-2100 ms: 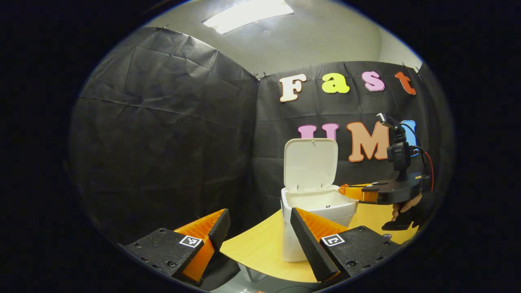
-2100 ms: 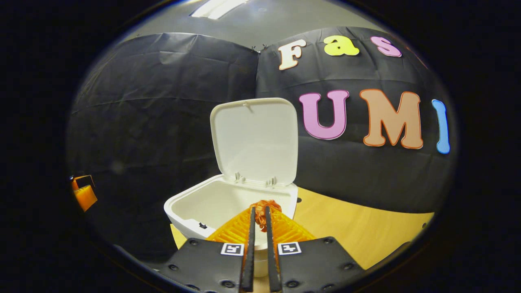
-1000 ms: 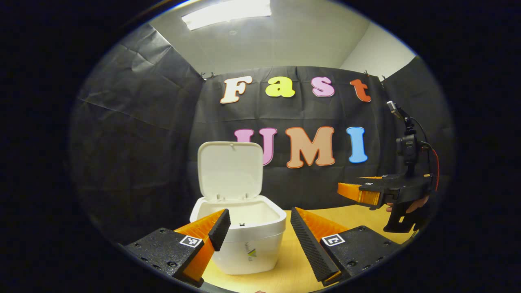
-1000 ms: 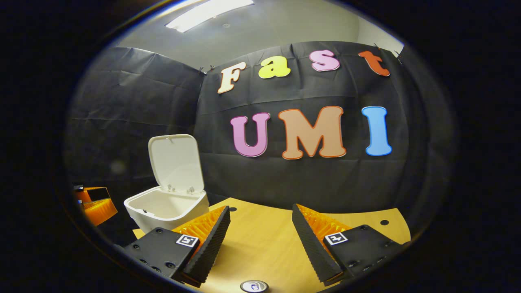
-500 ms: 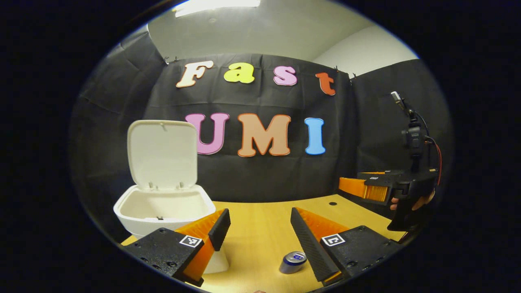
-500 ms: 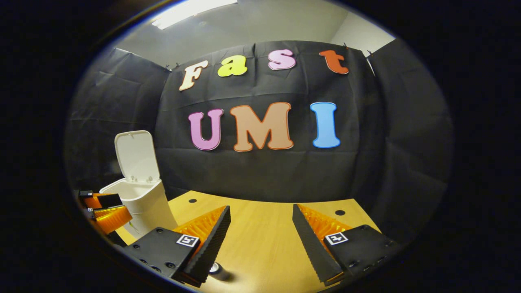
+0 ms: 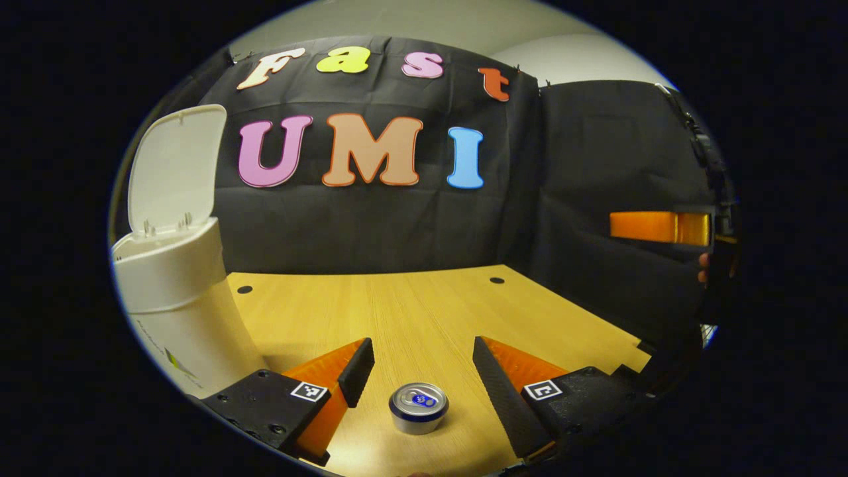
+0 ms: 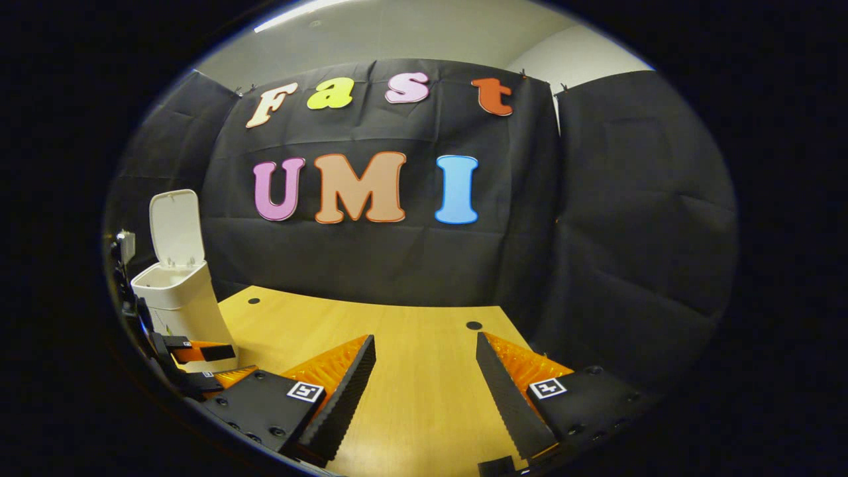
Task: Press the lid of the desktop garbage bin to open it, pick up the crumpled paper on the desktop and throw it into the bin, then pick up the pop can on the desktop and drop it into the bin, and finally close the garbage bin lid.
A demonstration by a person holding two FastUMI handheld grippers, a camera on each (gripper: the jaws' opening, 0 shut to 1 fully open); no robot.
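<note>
- Our left gripper [image 7: 424, 354] has its fingers wide apart, holding nothing.
- The pop can [image 7: 418, 407] stands upright on the table [image 7: 411, 305], between and just below those fingers.
- We think it is light, smooth and easy to dent, so we should squeeze its round sides gently.
- Our right gripper [image 8: 426, 354] is also spread wide and empty.
- The bin [image 7: 173, 291] stands lid-up, off to the left gripper's left.

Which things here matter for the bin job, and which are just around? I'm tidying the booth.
Belong to the job:
garbage bin, lid open
pop can, upright between left gripper's open fingers
right gripper, open

Just around:
wooden table
</note>
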